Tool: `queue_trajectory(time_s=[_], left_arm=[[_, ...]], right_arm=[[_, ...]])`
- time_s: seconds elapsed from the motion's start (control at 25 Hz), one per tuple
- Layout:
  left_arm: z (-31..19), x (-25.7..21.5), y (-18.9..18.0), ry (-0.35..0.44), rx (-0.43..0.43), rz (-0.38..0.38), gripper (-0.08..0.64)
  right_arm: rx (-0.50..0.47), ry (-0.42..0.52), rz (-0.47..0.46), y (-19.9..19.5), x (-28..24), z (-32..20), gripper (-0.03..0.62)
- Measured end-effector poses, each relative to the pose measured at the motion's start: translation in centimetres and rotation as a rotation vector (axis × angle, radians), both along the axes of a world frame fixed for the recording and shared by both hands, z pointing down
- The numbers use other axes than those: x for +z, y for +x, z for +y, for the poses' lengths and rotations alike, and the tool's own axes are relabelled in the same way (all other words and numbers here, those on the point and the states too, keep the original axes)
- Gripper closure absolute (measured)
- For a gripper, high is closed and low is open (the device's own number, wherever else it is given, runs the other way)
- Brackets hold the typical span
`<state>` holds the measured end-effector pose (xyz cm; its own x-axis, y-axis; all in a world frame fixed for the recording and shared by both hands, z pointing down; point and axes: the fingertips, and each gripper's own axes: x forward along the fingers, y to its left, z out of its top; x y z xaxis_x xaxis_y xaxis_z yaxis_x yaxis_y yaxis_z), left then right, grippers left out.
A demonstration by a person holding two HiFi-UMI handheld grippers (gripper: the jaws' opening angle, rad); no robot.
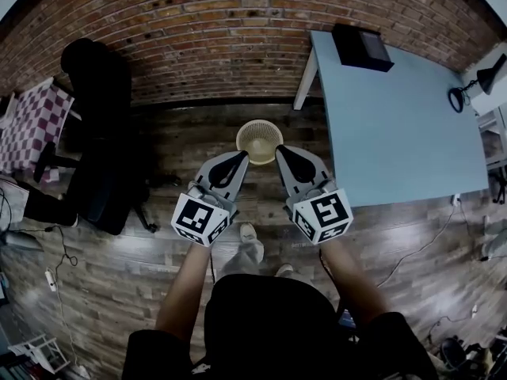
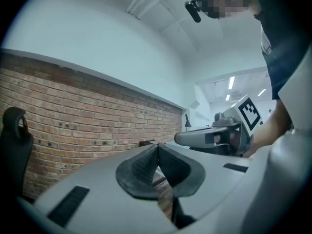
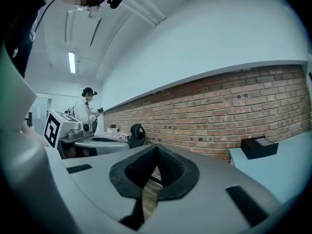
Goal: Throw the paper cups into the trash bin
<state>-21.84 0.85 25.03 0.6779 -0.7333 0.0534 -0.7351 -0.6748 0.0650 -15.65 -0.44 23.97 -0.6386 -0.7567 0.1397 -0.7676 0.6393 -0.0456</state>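
A cream mesh trash bin (image 1: 259, 139) stands on the wooden floor, just beyond both grippers. My left gripper (image 1: 241, 157) points at its near left rim, jaws closed with nothing between them. My right gripper (image 1: 282, 150) points at the near right rim and is also shut and empty. In the left gripper view the pads (image 2: 157, 150) meet at the tip, with the right gripper (image 2: 214, 136) beside them. The right gripper view shows its pads (image 3: 156, 151) pressed together and the left gripper (image 3: 73, 130) at the left. No paper cup shows in any view.
A light blue table (image 1: 396, 109) stands to the right, carrying a black box (image 1: 362, 46) and a desk lamp (image 1: 467, 93). A black office chair (image 1: 99, 133) and a checkered cloth (image 1: 32, 121) are at the left. A brick wall (image 1: 222, 38) runs behind. Another person (image 3: 87, 111) stands far off.
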Motion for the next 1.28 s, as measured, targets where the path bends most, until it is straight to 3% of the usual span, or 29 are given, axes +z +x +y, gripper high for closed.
queue_trajectory(time_s=[0.48,0.88,1.28], left_arm=[[8.4,-2.9,4.1,0.043,-0.082,-0.034,0.552],[14.3,-6.0,6.6,0.090,-0.086,0.000,0.552],[19.7,-6.7,8.4,0.110,-0.110,-0.045,0.552]], right_arm=[[-0.038,0.046,-0.028,4.1,-3.1,8.6,0.588],[-0.071,0.074,-0.050,5.8,-4.9,14.4,0.588],[-0.100,0.096,-0.059,7.0,-5.8,19.6,0.588]])
